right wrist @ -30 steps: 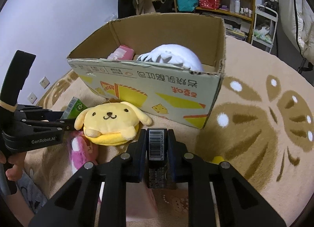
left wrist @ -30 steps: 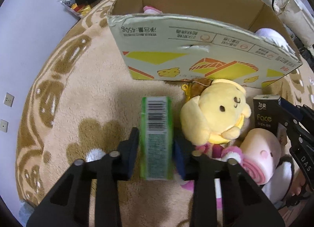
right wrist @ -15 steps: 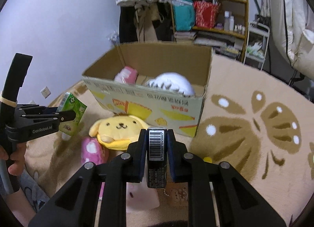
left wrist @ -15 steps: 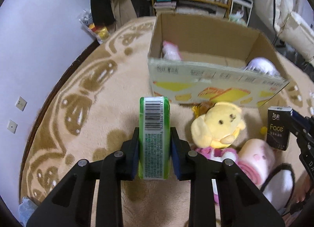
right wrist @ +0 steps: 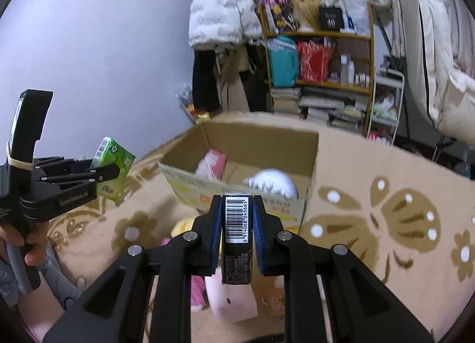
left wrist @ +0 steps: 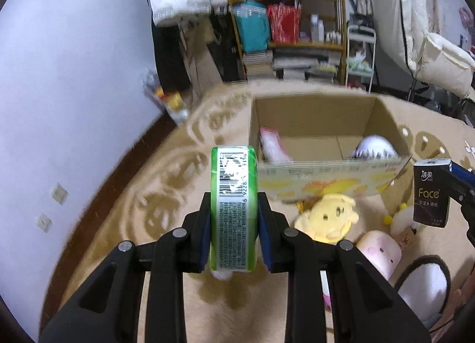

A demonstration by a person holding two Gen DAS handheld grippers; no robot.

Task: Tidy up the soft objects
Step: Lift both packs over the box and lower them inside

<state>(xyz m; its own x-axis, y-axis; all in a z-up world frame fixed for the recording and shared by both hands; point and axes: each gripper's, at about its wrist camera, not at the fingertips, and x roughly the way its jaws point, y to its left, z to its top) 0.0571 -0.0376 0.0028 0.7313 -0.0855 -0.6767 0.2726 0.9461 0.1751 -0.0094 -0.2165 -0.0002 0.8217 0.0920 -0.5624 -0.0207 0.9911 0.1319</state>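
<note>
Between left gripper point(left wrist: 234, 218) pads: green tissue pack point(left wrist: 233, 212), barcode up, pinched above rug point(left wrist: 124, 218). Between right gripper point(right wrist: 237, 236) pads: black "Face" pack point(left wrist: 431, 193), pinched. Beyond, cardboard box point(left wrist: 326, 175) holding pink plush point(left wrist: 271, 147) and white plush point(left wrist: 374, 148).

Yellow plush point(right wrist: 181, 228): lying mostly hidden behind right gripper point(right wrist: 237, 231); carton print point(left wrist: 326, 178) blurring unreadable; slipper point(left wrist: 424, 286) running off bottom-right edge.

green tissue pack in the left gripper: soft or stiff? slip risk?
Likely soft: the green tissue pack has rounded edges where the left gripper clamps it. Glare on its wrap suggests slick film, so it may slip. Probably light; it sits upright in a side pinch.
</note>
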